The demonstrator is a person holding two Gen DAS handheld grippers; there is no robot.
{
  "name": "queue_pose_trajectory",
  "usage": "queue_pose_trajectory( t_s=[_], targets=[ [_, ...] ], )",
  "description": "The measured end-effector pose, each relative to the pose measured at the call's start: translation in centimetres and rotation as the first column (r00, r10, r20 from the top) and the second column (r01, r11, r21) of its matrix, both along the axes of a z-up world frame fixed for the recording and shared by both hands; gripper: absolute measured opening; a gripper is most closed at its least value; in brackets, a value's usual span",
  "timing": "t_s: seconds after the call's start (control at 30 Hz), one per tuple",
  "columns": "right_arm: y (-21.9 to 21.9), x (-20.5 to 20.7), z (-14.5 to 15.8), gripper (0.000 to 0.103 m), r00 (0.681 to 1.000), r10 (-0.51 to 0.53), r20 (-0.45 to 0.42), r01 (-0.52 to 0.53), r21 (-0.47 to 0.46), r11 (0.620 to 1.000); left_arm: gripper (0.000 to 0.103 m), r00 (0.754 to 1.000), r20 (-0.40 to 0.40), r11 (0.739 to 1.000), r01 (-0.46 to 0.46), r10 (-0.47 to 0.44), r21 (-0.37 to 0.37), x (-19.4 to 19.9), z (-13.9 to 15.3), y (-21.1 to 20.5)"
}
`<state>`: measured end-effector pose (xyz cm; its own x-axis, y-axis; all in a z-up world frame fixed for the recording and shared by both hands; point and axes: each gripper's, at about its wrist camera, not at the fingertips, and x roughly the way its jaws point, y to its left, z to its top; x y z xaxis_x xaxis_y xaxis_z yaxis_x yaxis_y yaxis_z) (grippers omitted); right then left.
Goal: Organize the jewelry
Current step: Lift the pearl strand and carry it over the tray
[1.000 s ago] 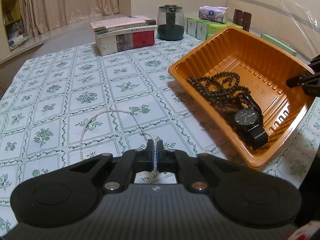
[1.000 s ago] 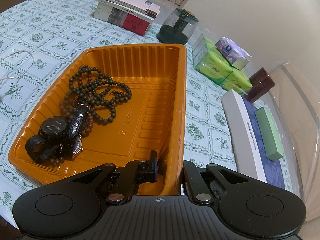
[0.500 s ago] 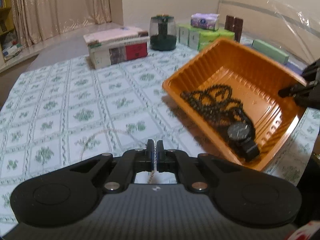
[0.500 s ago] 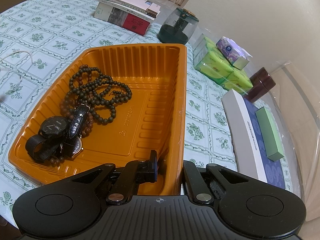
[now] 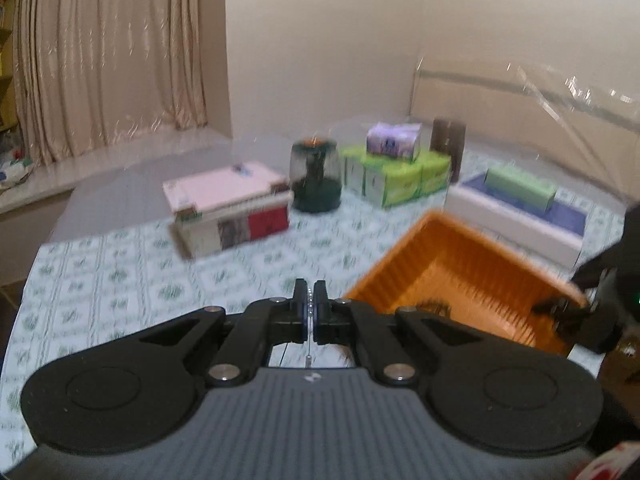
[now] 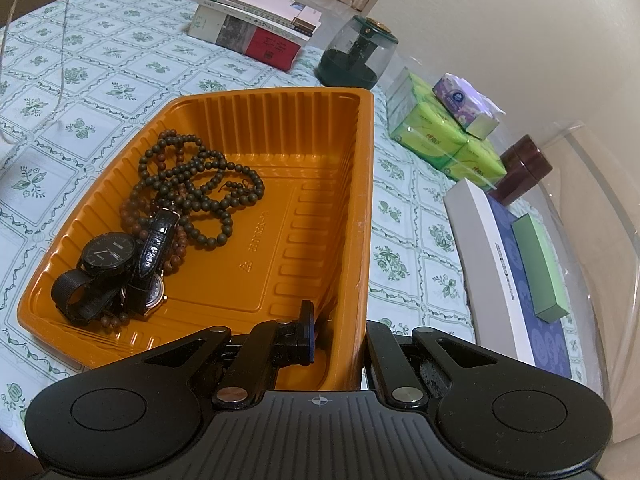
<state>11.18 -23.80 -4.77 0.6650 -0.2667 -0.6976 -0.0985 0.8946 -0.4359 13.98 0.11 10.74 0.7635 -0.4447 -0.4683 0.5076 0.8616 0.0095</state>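
You were in the carrying step: your left gripper (image 5: 310, 305) was closed tight on a thin silver bead chain (image 5: 309, 300), whose small beads showed between the pads while a short tail hung below them. In the right wrist view the rest of that chain dangled as a long pale loop (image 6: 62, 60) above the green-and-white floral tablecloth (image 6: 120, 60), to the far left of the ribbed orange plastic tray (image 6: 362, 184) and well apart from it.

Your right gripper (image 6: 340, 340) was pinched on the tray's near right wall, one finger (image 6: 306, 330) inside and the other outside, steadying it on the cloth.

Already lying in the tray's left half were a tangle of dark wooden prayer beads (image 6: 192, 184) and, nearer its front left corner, a black round-faced wristwatch (image 6: 106, 258) with other straps piled against it. The right half of the tray floor was bare.

By my reading, the next move called for swinging the hanging chain across the tray's left rim and over that bare floor, lowering until the loop pooled inside before you let the left pads part. The risk I judged was the long loop trailing over the rim or snagging the prayer beads, so a high, slow approach suited it.
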Motion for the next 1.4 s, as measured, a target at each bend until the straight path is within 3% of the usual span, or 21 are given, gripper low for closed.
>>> queue_pose_trajectory(
  t_s=[0.27, 0.43, 0.8, 1.13, 1.4],
  targets=[
    [0.2, 0.1, -0.1, 0.006, 1.000, -0.001, 0.001, 0.001, 0.002, 1.000, 0.001, 0.992, 0.080, 0.992, 0.102, -0.096, -0.075, 0.6, 5.0, -2.8],
    [0.2, 0.1, -0.1, 0.006, 1.000, -0.001, 0.002, 0.001, 0.003, 1.000, 0.001, 0.980, 0.079, 0.978, 0.187, -0.180, -0.089, 1.1, 5.5, -6.6],
    [0.1, 0.1, 0.0, 0.006, 1.000, -0.005, 0.002, 0.005, 0.014, 1.000, 0.001, 0.948, -0.054, 0.946, 0.306, -0.313, -0.109, 3.1, 1.4, -13.7],
    [0.1, 0.1, -0.1, 0.006, 1.000, -0.005, 0.002, 0.005, 0.017, 1.000, 0.001, 0.931, -0.221, 0.957, 0.278, -0.290, -0.083, 6.2, -5.0, -15.6],
    [-0.1, 0.1, -0.2, 0.006, 1.000, -0.011, -0.001, 0.011, 0.022, 1.000, 0.005, 0.924, -0.265, 0.960, 0.258, -0.277, -0.105, 7.0, -6.3, -15.0]
  ],
)
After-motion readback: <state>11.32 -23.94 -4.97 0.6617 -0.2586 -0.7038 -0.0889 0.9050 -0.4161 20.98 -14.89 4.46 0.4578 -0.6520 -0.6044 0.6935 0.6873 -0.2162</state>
